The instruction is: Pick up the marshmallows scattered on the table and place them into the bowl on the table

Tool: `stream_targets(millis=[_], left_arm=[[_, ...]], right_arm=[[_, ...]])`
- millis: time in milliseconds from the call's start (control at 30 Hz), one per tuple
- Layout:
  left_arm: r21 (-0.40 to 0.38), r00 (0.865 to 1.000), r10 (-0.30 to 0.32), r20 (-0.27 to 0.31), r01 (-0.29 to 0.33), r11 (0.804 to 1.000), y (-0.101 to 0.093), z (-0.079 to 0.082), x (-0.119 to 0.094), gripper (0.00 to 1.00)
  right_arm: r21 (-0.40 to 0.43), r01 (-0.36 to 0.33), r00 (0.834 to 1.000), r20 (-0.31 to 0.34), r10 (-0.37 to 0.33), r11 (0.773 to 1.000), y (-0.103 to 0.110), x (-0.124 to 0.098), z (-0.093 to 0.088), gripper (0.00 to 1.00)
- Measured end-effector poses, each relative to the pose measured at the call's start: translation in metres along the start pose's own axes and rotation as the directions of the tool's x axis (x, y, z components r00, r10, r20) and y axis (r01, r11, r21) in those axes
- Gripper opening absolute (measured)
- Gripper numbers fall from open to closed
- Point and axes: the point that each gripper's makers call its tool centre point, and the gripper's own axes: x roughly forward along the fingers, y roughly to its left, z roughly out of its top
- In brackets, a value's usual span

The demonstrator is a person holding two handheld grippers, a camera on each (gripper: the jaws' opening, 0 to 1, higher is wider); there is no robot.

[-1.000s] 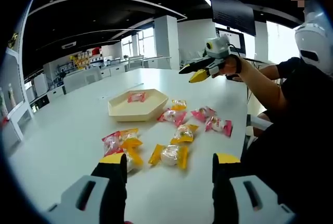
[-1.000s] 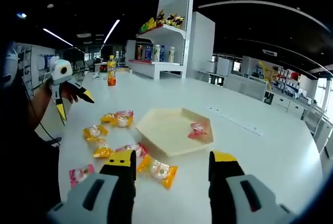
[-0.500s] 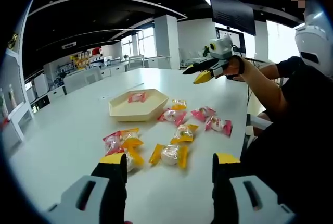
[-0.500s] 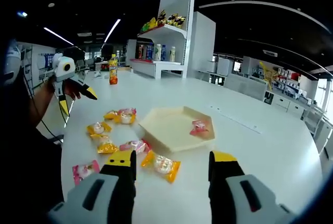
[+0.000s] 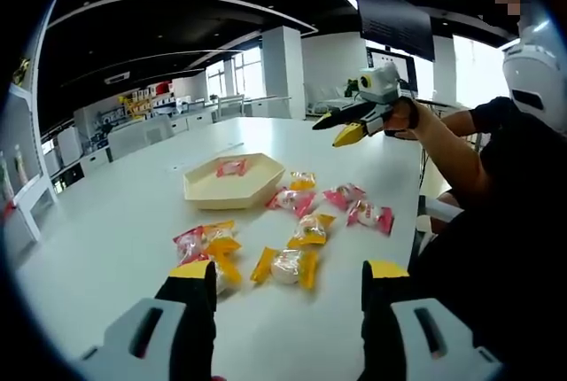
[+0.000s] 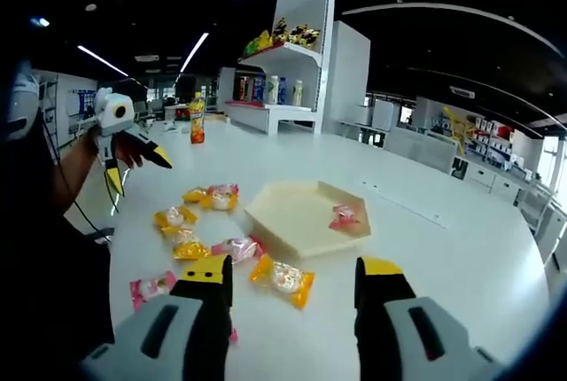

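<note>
Right gripper view, left to right: left gripper (image 6: 133, 164) upper left, jaws apart, empty; wrapped marshmallows (image 6: 282, 279) scattered centre-left on white table (image 6: 461, 257); hexagonal bowl (image 6: 301, 221) centre holds one; right gripper (image 6: 292, 297) bottom, jaws spread, empty.

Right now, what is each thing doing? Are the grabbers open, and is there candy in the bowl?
Left gripper: open, holding nothing, above the table.
Right gripper: open, holding nothing, above the table.
Bowl: upright on the table, one pink marshmallow inside.
Orange marshmallow: wrapped, lying on the table beside the bowl.
Other marshmallows: wrapped, scattered on the table outside the bowl.
Bottle: standing upright.
</note>
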Motion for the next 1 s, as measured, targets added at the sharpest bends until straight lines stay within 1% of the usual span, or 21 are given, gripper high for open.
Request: stream_targets(millis=[100,333,433,567,633,767,833,933,1000], left_arm=[[0.004,1.000,0.002,-0.001,-0.002,1.000,0.000,0.000,0.000,0.65],[0.003,1.000,0.002,0.001,-0.002,1.000,0.000,0.001,0.000,0.65],[0.000,1.000,0.006,0.003,-0.006,1.000,0.001,0.002,-0.001,0.65],[0.002,1.000,0.004,0.004,-0.004,1.000,0.000,0.002,0.000,0.65],[0.000,1.000,0.004,0.002,-0.004,1.000,0.001,0.001,0.000,0.65],[0.002,1.000,0.006,0.005,-0.006,1.000,0.000,0.002,-0.001,0.65],[0.001,1.000,0.007,0.007,-0.007,1.000,-0.001,0.002,-0.001,0.65],[-0.001,1.000,0.006,0.006,-0.006,1.000,-0.001,0.000,-0.002,0.65],[-0.002,1.000,0.009,0.008,-0.009,1.000,-0.001,0.000,-0.003,0.65]], right_arm=[[-0.002,-0.004,1.000,0.005,0.004,1.000,0.006,-0.002,0.001,0.55],[-0.011,-0.012,1.000,-0.007,0.012,1.000,0.010,-0.003,-0.006,0.55],[-0.023,-0.035,0.999,0.005,0.035,0.999,0.016,-0.003,-0.004,0.56],[-0.045,-0.058,0.998,-0.010,0.058,0.997,0.023,-0.002,-0.007,0.56],[-0.044,-0.060,0.998,-0.015,0.060,0.997,0.023,-0.001,-0.008,0.56],[-0.031,-0.061,0.998,-0.003,0.061,0.998,0.024,0.000,-0.009,0.56],[-0.033,-0.063,0.998,-0.012,0.062,0.998,0.025,0.001,-0.012,0.56],[-0.033,-0.072,0.997,-0.021,0.071,0.997,0.028,0.001,-0.013,0.56],[-0.040,-0.094,0.995,-0.022,0.093,0.995,0.033,0.002,-0.015,0.57]])
